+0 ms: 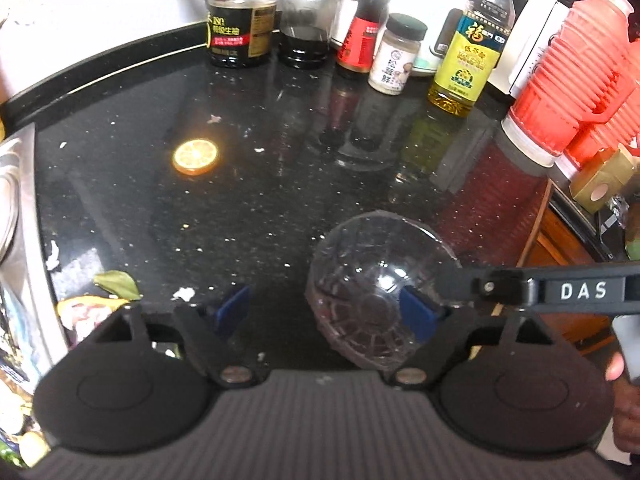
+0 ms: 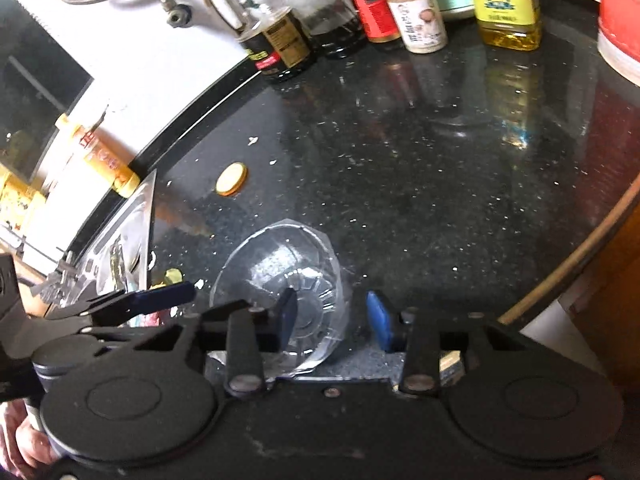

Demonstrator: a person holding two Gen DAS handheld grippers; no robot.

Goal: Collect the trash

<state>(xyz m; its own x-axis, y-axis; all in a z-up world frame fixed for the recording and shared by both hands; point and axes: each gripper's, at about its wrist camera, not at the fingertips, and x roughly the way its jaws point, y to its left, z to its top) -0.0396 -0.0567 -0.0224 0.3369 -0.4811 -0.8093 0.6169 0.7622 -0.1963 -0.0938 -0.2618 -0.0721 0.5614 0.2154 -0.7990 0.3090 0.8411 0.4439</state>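
A clear cut-glass bowl (image 1: 372, 264) (image 2: 276, 268) stands on the black speckled counter (image 1: 280, 208). My right gripper (image 2: 333, 318) straddles the bowl's right wall, its left pad inside and its right pad outside; a gap shows on both sides of the glass. Its black finger (image 1: 500, 288) reaches over the rim in the left wrist view. My left gripper (image 1: 326, 311) is open with nothing held, and one finger (image 2: 168, 298) lies just left of the bowl. A lemon slice (image 1: 196, 158) (image 2: 231, 178) lies further back. A green leaf (image 1: 118, 284) and white scraps (image 1: 184, 293) lie near the sink.
A steel sink (image 1: 16, 208) (image 2: 120, 248) with peelings at its edge is on the left. Sauce bottles (image 1: 240, 20), a spice jar (image 1: 396, 56), an oil bottle (image 1: 468, 48) and red jugs (image 1: 568, 80) line the back and right. The counter's edge (image 2: 580, 256) curves on the right.
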